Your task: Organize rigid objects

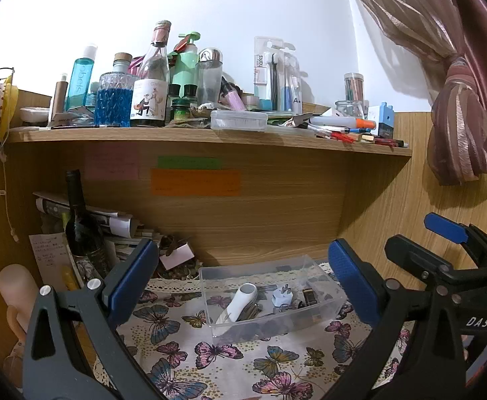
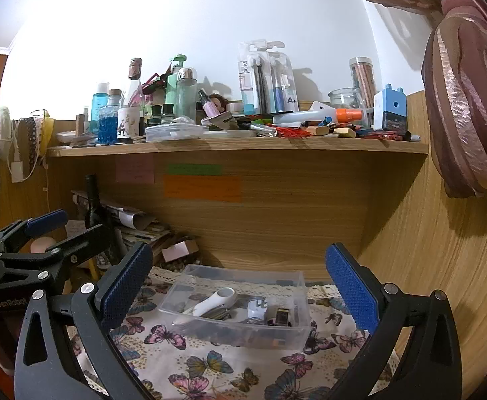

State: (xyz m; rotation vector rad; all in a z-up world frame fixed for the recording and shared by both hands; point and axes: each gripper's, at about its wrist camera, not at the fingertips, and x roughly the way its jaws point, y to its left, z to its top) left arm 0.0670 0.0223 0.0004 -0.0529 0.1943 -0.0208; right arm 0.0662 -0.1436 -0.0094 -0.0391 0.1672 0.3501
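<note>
A clear plastic box [image 1: 330, 313] [image 2: 297, 333] sits on the butterfly tablecloth against the wooden back panel. In it lie a white handheld device [image 1: 241, 301] [image 2: 215, 300], a white plug adapter [image 1: 282, 295] [image 2: 256, 307], a small dark brown item [image 1: 309, 296] [image 2: 282, 316] and other small bits. My left gripper [image 1: 243, 280] is open and empty, held in front of the box. My right gripper [image 2: 240, 283] is open and empty, also in front of the box. Each gripper shows at the edge of the other's view.
A wooden shelf [image 1: 210, 136] [image 2: 236, 148] above holds several bottles, toothbrush packs, jars, pens and a flat clear case [image 1: 238, 120]. A dark wine bottle [image 1: 80, 220] and stacked papers stand at the left. A tied curtain [image 1: 460, 126] hangs at the right.
</note>
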